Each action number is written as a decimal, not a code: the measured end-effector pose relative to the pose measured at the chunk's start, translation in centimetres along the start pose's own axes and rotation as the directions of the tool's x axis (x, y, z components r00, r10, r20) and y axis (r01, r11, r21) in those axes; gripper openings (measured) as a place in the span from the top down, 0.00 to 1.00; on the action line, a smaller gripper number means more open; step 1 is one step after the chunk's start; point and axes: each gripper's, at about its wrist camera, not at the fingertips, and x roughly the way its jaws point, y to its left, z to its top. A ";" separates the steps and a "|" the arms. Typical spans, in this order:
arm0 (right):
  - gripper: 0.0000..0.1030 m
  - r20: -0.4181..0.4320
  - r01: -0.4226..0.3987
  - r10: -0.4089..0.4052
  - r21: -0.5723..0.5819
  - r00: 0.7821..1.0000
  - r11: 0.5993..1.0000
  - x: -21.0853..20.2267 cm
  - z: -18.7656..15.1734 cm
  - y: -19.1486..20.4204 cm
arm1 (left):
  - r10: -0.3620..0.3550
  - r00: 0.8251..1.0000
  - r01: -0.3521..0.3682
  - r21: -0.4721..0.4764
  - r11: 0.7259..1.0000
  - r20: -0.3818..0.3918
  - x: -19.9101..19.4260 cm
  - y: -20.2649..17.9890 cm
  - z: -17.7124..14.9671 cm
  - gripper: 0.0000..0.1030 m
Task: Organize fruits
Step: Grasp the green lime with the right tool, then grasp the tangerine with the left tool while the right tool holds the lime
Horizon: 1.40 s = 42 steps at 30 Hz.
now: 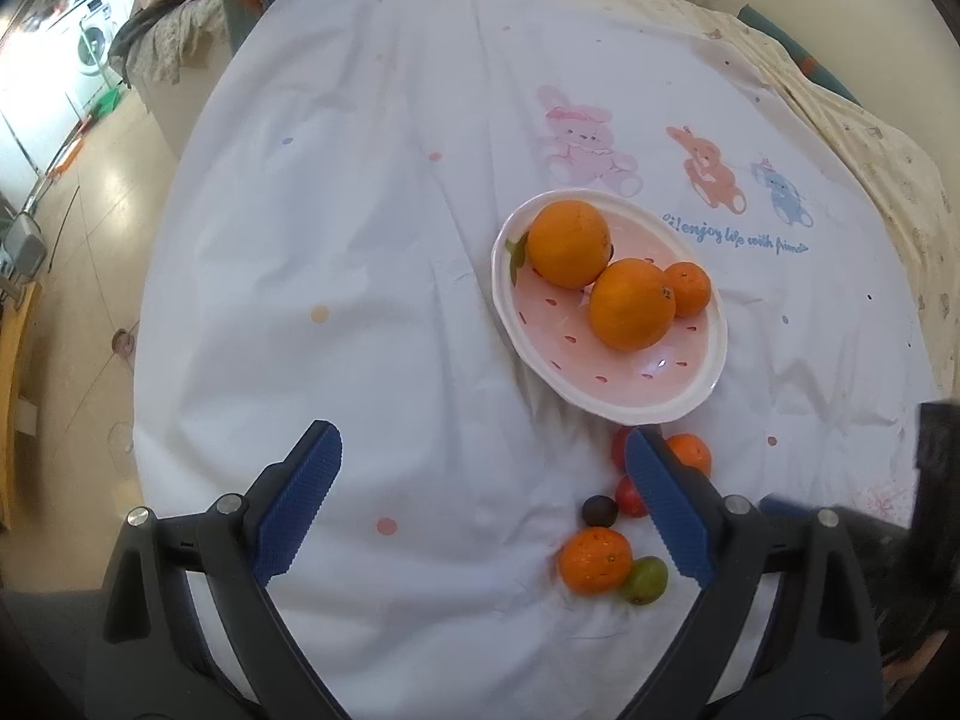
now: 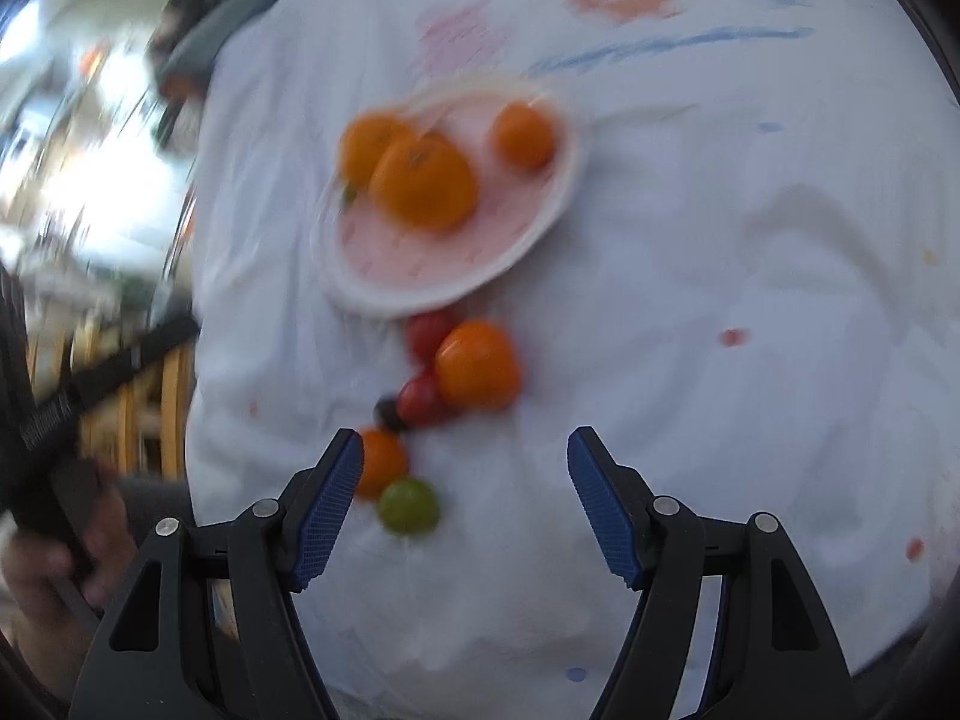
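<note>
With three oranges on the plate [image 1: 708, 384], both grippers' jaws hang apart and empty; next, I'd guess, the right gripper [image 2: 465, 462] drops onto the small orange [image 2: 477, 363] mid-frame.

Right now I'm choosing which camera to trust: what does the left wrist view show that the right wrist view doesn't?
Only the left wrist view: sharp detail, the cloth's printed animals and blue lettering, a washing machine.
Only the right wrist view: a hand at the left edge, heavy motion blur.
Both: the pink dish with three oranges, loose fruit on the white cloth including a green one, and each view's own open, empty tongs: left, right.
</note>
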 end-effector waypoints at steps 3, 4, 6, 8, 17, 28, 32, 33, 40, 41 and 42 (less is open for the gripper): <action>0.35 -0.088 0.001 -0.015 -0.149 0.996 0.989 2.4 -0.8 2.6 | -0.019 1.000 0.019 -0.016 1.000 -0.006 -0.3 0.3 -0.1 0.09; 0.36 -0.099 0.016 -0.035 -0.190 0.994 0.982 2.9 -1.0 3.2 | -0.031 0.999 0.030 -0.025 0.999 -0.010 -0.4 0.5 -0.1 0.09; 0.39 -0.121 0.051 -0.088 -0.275 0.989 0.960 4.0 -1.7 4.4 | -0.049 0.999 0.048 -0.040 0.998 -0.020 -0.3 0.7 -0.3 0.09; 0.39 -0.144 0.059 -0.111 -0.323 0.983 0.944 4.8 -2.3 5.0 | -0.055 0.998 0.053 -0.039 0.998 -0.028 -0.4 0.7 -0.4 0.09; 0.61 -0.141 0.095 -0.164 -0.399 0.976 0.912 6.2 -2.9 5.9 | -0.092 0.995 0.090 -0.061 0.994 -0.038 -0.6 0.8 -0.6 0.09; 0.68 -0.132 0.088 -0.157 -0.420 0.979 0.903 5.7 -2.9 6.1 | -0.089 0.994 0.085 -0.060 0.995 -0.066 0.1 0.9 -1.0 0.09; 0.68 -0.082 0.073 -0.111 -0.371 0.990 0.926 3.4 -2.4 5.3 | -0.067 0.995 0.064 -0.043 0.997 -0.072 0.3 0.9 -1.2 0.09; 0.68 -0.069 0.066 -0.097 -0.356 0.993 0.932 2.9 -2.2 5.0 | -0.063 0.995 0.060 -0.041 0.997 -0.077 0.4 0.9 -1.3 0.09; 0.68 0.097 0.038 -0.021 -0.169 0.995 0.985 -2.4 -0.4 2.1 | -0.022 0.993 0.025 0.031 0.999 -0.115 1.1 -0.3 -2.4 0.09; 0.68 0.125 0.034 -0.016 -0.142 0.992 0.989 -3.2 -0.1 1.8 | -0.013 0.991 0.021 0.060 0.998 -0.132 1.5 -0.8 -2.7 0.09; 0.68 0.145 0.029 -0.011 -0.124 0.989 0.992 -3.6 -0.2 1.8 | -0.004 0.987 0.019 0.093 0.995 -0.160 2.0 -1.5 -3.2 0.09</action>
